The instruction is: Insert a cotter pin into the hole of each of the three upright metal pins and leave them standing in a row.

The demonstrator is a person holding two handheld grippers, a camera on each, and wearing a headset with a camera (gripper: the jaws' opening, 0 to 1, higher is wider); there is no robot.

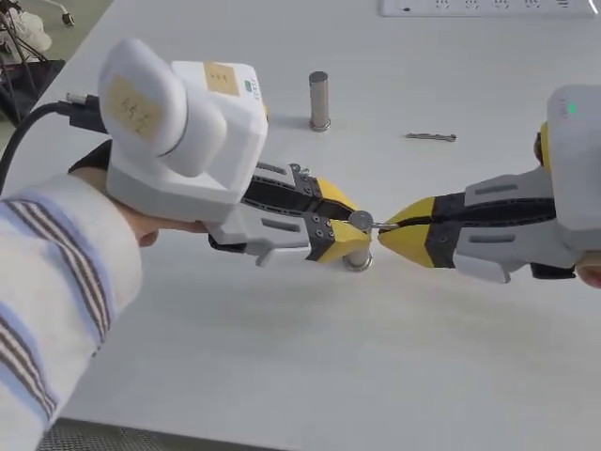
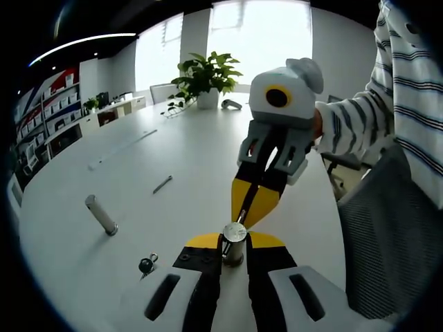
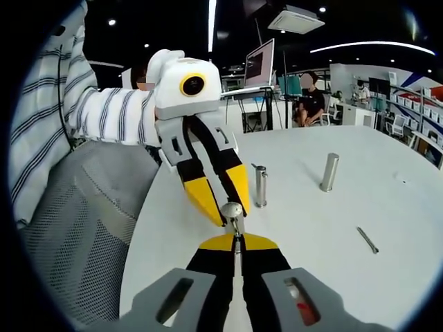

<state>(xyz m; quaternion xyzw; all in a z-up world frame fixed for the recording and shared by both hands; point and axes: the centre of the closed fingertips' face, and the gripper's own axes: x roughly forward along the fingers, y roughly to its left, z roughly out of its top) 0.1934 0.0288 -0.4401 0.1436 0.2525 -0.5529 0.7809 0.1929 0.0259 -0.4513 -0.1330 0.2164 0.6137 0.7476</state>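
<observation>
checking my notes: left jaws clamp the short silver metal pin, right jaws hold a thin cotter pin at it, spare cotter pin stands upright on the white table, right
No: the spare thin metal cotter pin lies flat on the white table, head view shows.

Yellow-black left hand-held gripper (image 1: 356, 242); silver metal pin (image 1: 360, 222); striped sleeve (image 1: 47, 282); white table (image 1: 282, 357)

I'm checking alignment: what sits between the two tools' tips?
An upright metal pin, clamped by the left tool; the right tool holds a cotter pin toward it. The head view shows this.
</observation>
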